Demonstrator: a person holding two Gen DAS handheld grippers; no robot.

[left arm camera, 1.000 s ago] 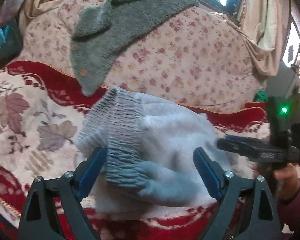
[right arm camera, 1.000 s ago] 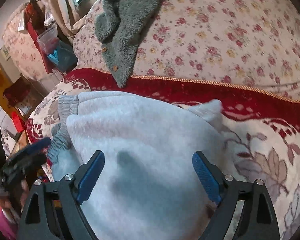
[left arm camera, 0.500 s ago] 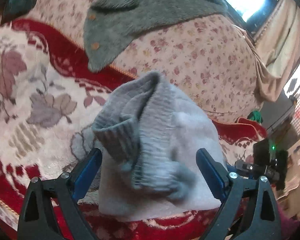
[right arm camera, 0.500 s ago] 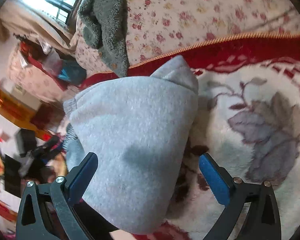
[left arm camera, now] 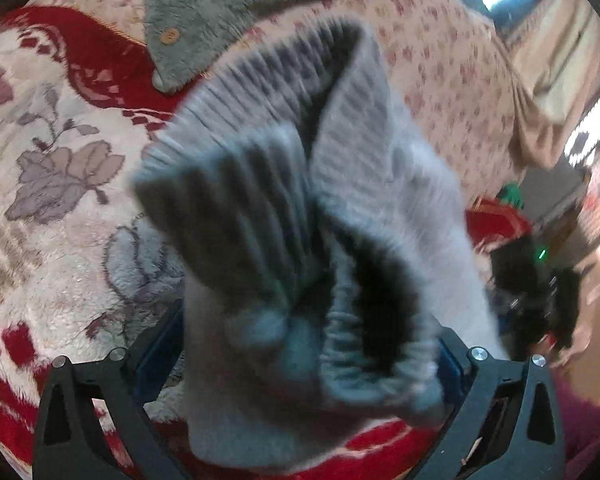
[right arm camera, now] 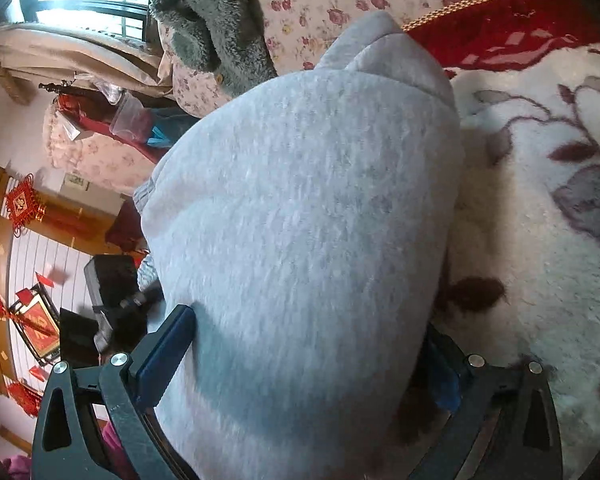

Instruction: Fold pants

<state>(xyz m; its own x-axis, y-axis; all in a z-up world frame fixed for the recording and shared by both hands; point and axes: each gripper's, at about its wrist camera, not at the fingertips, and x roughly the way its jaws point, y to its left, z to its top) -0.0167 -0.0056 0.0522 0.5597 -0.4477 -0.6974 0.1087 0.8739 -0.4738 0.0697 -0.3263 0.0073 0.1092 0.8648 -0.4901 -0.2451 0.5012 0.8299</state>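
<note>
Grey pants (left arm camera: 300, 280) bunched between both tongs, over the leaf-pattern blanket (left arm camera: 60, 208). Left tongs (left arm camera: 304, 356) spread wide, ribbed waistband blurred, covering both pads. Right tongs (right arm camera: 300, 364) spread; right pad mostly hidden by fabric. Grey cardigan (left arm camera: 228, 12) cut off at top edge.

- Pants (left arm camera: 300, 240): motion-blurred; folds covered both left pads.
- Right gripper (right arm camera: 300, 364): right pad mostly hidden behind the pants.
- Cardigan (left arm camera: 228, 12): cut off by top edge.
</note>
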